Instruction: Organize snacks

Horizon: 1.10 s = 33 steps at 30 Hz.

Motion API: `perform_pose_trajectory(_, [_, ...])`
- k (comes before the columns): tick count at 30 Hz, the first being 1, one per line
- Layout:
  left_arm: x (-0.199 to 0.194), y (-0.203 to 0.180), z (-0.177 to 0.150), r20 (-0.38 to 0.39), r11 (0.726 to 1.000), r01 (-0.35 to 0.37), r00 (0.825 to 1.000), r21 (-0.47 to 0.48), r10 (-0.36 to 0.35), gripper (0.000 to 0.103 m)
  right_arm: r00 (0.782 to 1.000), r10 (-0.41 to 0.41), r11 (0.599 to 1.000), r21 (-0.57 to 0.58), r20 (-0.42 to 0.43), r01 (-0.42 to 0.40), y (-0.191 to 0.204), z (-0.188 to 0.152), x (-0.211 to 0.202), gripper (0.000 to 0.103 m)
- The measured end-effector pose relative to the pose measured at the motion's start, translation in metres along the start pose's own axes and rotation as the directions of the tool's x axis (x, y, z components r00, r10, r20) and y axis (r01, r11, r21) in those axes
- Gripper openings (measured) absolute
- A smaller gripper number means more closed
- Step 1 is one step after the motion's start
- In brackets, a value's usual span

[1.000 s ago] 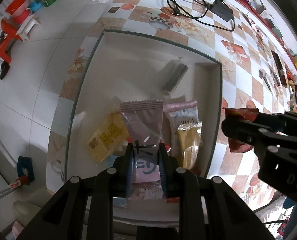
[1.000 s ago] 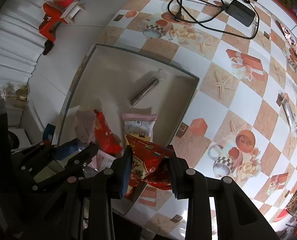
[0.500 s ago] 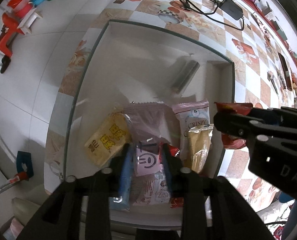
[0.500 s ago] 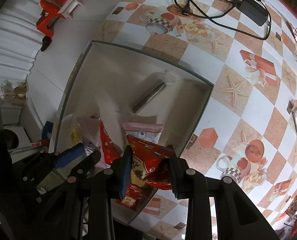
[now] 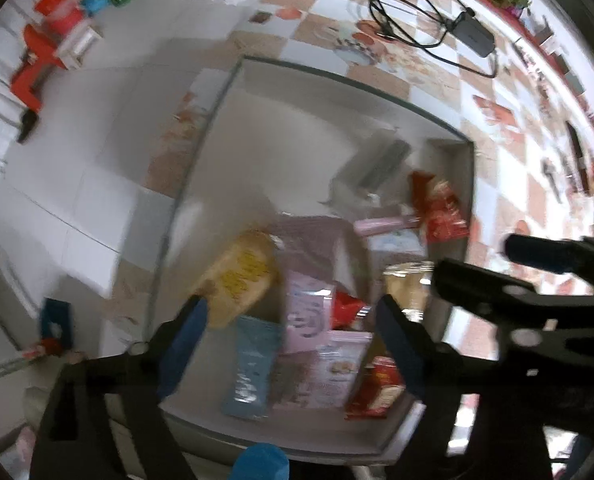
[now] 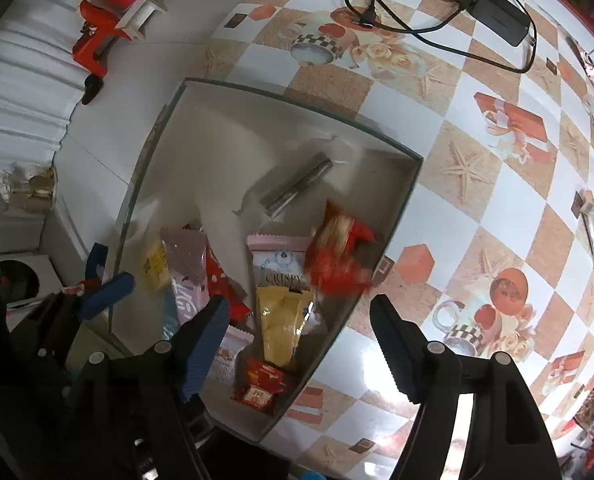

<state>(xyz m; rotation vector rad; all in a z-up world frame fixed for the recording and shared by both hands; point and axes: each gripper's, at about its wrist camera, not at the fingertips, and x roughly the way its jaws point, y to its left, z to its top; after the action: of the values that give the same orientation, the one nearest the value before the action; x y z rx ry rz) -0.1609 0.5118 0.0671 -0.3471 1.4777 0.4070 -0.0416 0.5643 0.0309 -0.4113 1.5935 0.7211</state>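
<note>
Above the shallow grey-walled tray (image 6: 401, 216) on the checkered counter (image 6: 477, 152), both tongs (image 5: 289, 332) (image 6: 297, 340) opening, nothing pinched, red crinkly snack packet (image 6: 337, 256) just released inside; next: fetch another snack.

Both cameras are fisheye units mounted on the handheld grippers, each looking forward along its own jaws.

Left wrist view: faces almost straight down into the tray (image 5: 233, 92) from close range. The image is motion-blurred. The right gripper (image 5: 473, 268) enters at the right edge.

Right wrist view: faces steeply down, centred over the tray (image 6: 297, 96) near corner and the checkered surface (image 6: 497, 208) beside it. The left gripper (image 6: 109, 288) enters at the lower left.

Shared area: the tray interior with its snack packets, the cable (image 5: 417, 12) (image 6: 417, 4) on the surface, and the red items on the floor beyond.
</note>
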Motion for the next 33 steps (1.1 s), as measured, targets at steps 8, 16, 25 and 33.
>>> perform_pose_trajectory(8, [-0.015,-0.005,-0.007,0.057,0.997,-0.067,0.996,0.028,0.065,0.103,0.998,-0.048,0.999,0.026,0.049,0.047,-0.011,-0.012,-0.018,0.103])
perform_pose_trajectory(16, [-0.028,-0.01,-0.016,0.047,0.995,-0.087,0.995,0.048,0.085,0.103,0.996,-0.054,0.998,0.017,0.069,0.053,-0.008,-0.022,-0.034,0.103])
perform_pose_trajectory(25, [-0.036,-0.013,-0.028,0.033,0.995,-0.067,0.997,0.078,0.065,0.103,0.993,-0.078,0.997,-0.021,0.093,0.081,0.003,-0.03,-0.046,0.103])
perform_pose_trajectory(33, [-0.041,-0.013,-0.036,0.031,0.995,-0.054,0.998,0.081,0.052,0.103,0.992,-0.089,0.995,-0.031,0.093,0.093,0.008,-0.033,-0.05,0.103])
